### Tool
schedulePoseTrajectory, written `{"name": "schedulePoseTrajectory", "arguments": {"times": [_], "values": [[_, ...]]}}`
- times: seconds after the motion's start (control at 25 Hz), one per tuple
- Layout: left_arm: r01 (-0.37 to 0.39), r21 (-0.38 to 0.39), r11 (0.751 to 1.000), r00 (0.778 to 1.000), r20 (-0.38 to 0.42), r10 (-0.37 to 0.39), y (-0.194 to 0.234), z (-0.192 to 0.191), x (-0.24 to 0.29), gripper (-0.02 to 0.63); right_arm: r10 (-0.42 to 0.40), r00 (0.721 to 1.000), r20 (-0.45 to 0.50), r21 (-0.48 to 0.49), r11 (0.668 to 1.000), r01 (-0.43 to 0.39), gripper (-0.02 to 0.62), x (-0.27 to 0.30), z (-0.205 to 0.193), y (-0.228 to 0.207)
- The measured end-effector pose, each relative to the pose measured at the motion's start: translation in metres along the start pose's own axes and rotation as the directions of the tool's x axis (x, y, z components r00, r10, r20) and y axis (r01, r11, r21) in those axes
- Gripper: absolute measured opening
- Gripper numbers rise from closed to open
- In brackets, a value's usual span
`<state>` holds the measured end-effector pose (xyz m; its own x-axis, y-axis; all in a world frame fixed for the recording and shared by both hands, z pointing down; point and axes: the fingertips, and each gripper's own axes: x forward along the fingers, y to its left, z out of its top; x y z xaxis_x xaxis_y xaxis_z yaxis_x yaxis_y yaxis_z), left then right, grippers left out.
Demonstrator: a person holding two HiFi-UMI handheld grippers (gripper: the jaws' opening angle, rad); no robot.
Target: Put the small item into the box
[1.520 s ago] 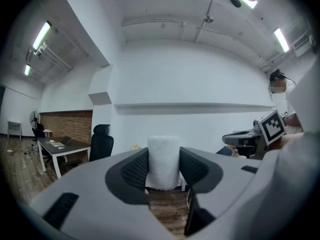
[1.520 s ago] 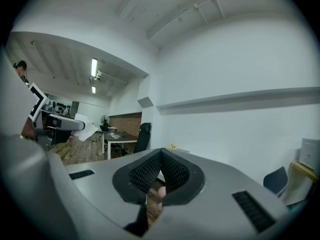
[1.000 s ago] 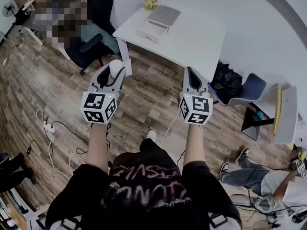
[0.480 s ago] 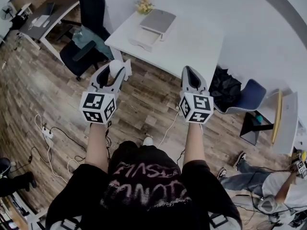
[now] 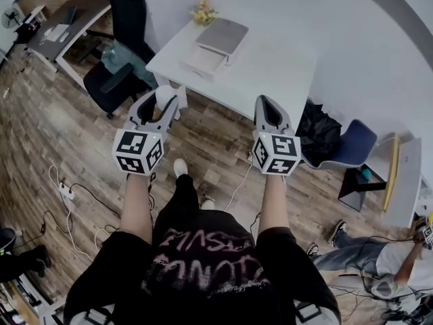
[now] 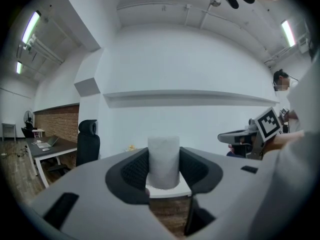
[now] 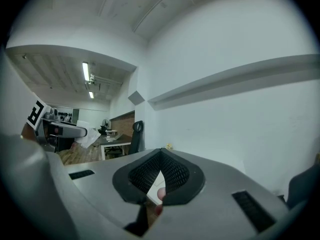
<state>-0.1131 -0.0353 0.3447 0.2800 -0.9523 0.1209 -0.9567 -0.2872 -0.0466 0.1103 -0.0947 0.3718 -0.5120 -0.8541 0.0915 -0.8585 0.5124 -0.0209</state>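
A small white roll (image 5: pixel 164 95) stands upright between the jaws of my left gripper (image 5: pixel 164 101), which is shut on it. In the left gripper view the roll (image 6: pixel 163 160) fills the gap between the black pads. My right gripper (image 5: pixel 265 102) is held level with the left one; its jaws meet at the tips with nothing between them (image 7: pixel 161 153). Both hang over the wooden floor, short of the white table (image 5: pixel 277 70). On the table's far left part lies the open white box (image 5: pixel 201 61), with its grey lid (image 5: pixel 222 35) leaning on its far side.
Yellow flowers (image 5: pixel 203 11) stand behind the box. A black office chair (image 5: pixel 114 73) and a desk (image 5: pixel 64 27) are at the left. A black bag (image 5: pixel 318 124) and a blue chair (image 5: pixel 353 143) sit right of the table. Cables (image 5: pixel 67 192) lie on the floor; a person (image 5: pixel 396 266) sits at lower right.
The person carrying the grippers has stepped forward, one foot now showing ahead; table and box lie a little nearer. Both grippers keep their pose, the roll still held.
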Motion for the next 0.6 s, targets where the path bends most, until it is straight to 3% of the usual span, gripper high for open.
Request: {"name": "schedulePoseTrajectory", "arguments": {"times": [0.6], "values": [[0.065,-0.022,0.998,0.997,-0.029,-0.066,0.062,-0.018,0.101,0.179,-0.037,0.998,-0.06,0.022,0.999,0.038,0.011,0.107,-0.019,-0.022]]}}
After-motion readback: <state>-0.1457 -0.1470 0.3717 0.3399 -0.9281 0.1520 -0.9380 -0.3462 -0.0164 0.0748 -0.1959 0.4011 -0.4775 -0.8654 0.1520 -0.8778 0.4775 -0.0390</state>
